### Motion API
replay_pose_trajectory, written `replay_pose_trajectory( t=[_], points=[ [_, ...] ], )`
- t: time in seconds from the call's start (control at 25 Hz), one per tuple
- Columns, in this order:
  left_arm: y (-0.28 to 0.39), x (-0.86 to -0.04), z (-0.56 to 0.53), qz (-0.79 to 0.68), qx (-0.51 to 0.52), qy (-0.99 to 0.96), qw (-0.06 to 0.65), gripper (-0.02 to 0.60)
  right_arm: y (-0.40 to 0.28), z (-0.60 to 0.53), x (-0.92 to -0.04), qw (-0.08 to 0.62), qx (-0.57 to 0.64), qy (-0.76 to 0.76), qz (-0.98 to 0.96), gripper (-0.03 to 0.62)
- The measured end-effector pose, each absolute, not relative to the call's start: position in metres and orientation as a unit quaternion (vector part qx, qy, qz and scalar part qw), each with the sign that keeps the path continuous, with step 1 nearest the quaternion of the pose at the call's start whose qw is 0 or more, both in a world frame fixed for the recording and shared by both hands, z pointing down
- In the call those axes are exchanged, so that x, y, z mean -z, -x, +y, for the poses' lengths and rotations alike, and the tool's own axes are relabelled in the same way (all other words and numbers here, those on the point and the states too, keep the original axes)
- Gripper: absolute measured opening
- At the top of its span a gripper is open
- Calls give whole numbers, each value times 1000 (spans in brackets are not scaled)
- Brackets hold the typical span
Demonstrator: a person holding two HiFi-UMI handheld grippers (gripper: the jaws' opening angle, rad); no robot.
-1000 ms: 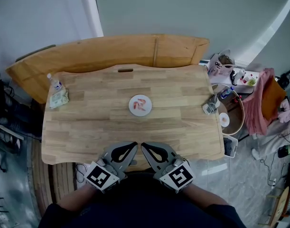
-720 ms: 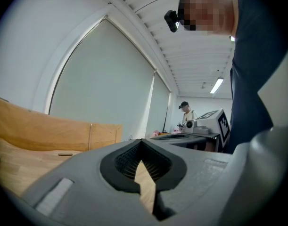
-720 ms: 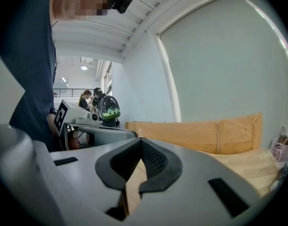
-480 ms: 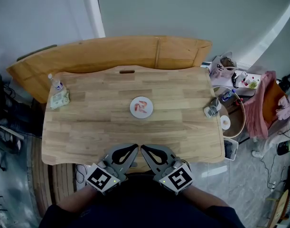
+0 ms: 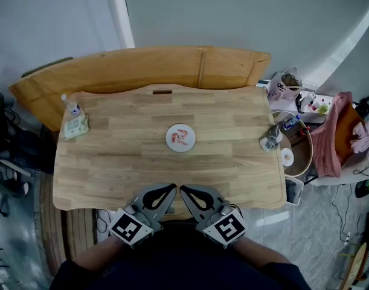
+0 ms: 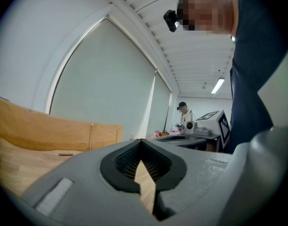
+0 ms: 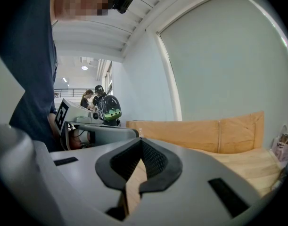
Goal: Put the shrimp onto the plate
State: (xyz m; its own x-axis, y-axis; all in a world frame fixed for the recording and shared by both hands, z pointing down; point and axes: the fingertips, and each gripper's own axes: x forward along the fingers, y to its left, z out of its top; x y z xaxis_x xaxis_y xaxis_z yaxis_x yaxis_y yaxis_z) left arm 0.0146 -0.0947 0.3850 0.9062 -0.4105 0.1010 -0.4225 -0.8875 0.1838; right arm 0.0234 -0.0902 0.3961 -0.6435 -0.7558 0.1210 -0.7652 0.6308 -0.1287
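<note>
A light wooden table (image 5: 112, 162) fills the head view. At its 6 o'clock edge the left gripper (image 5: 170, 188) and right gripper (image 5: 185, 189) sit side by side, jaws pressed together on nothing. At 12 o'clock from them, mid-table, a small white plate (image 5: 171, 142) holds the pink shrimp (image 5: 182, 137), so the task looks done and the plate is best left undisturbed.

A robotics lab or shared work hall, not a home.

A tall arched window (image 6: 101, 79) with a blind, a white ribbed ceiling (image 6: 181, 36) and a strip light (image 6: 218, 85) make up a big open room. Other people (image 7: 87, 98) stand further back, below an upper railing (image 7: 70, 92). A plain wooden table (image 5: 124, 156) stands on a tiled floor (image 5: 317, 234), with bags (image 5: 281, 83), clothes (image 5: 335, 132) and cables (image 5: 344, 207) beside it. The left gripper (image 5: 171, 186) and right gripper (image 5: 182, 188) carry marker cubes.
</note>
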Motion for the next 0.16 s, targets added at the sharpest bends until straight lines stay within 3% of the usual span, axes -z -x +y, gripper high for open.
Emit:
replay_pose_trajectory(
  t=[0.16],
  points=[
    [-16,-386,-97,-214,-32,-971,105,-3,-25,-93,-397,27,-83,-420,-903,9]
  ],
)
